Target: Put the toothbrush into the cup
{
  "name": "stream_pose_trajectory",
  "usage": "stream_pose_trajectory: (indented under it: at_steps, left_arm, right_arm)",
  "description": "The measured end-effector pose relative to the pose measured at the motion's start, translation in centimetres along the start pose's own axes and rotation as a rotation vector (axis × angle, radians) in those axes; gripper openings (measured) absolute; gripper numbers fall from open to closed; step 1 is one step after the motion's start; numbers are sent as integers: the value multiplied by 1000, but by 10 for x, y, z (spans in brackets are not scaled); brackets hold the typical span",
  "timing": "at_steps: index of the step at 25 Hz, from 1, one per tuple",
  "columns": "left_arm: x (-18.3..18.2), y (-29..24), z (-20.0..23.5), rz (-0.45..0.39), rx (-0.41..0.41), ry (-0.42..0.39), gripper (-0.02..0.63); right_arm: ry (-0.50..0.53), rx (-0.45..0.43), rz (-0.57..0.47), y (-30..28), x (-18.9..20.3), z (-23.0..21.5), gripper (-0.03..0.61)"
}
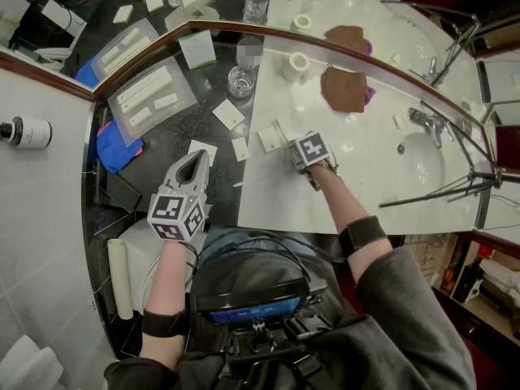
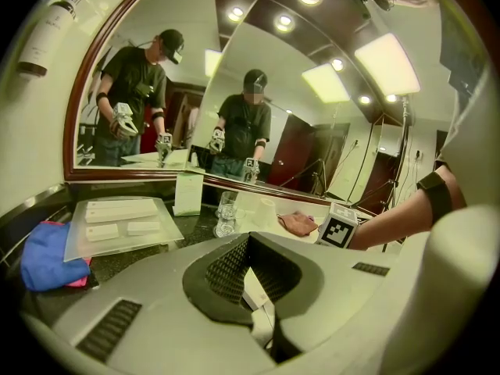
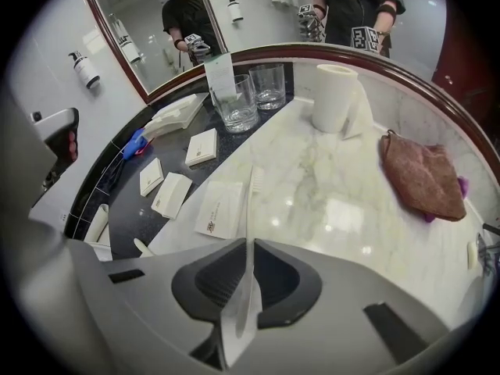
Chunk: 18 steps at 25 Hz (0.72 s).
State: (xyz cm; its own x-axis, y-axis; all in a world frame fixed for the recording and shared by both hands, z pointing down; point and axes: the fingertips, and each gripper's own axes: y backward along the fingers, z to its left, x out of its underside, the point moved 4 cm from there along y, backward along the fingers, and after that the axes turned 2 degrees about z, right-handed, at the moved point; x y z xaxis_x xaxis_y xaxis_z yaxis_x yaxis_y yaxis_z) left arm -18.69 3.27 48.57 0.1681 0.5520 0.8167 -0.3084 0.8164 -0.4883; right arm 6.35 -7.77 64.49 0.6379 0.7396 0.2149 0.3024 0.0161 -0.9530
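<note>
One toothbrush (image 3: 251, 201) is clamped in the jaws of the right gripper (image 3: 249, 248); the left gripper (image 2: 254, 287) is clenched, empty. Next, I judge: lift it toward the cup (image 3: 234, 100) ahead of those jaws.

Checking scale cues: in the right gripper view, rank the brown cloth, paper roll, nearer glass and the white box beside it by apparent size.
1. brown cloth
2. paper roll and nearer glass: they look about alike, so unranked
3. white box, smallest
</note>
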Motion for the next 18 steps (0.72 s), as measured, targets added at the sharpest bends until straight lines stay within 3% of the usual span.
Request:
stream_pose_trajectory:
  at_steps: [9,18]
  left_arm:
    - [-5,1,-15,-9,21,-35,3]
    - [-6,6,-39,-12,44,-73,3]
  right_arm:
    - [-6,12,-145,34,1,-9,49]
    - [44,-31,-529,99,-6,13,49]
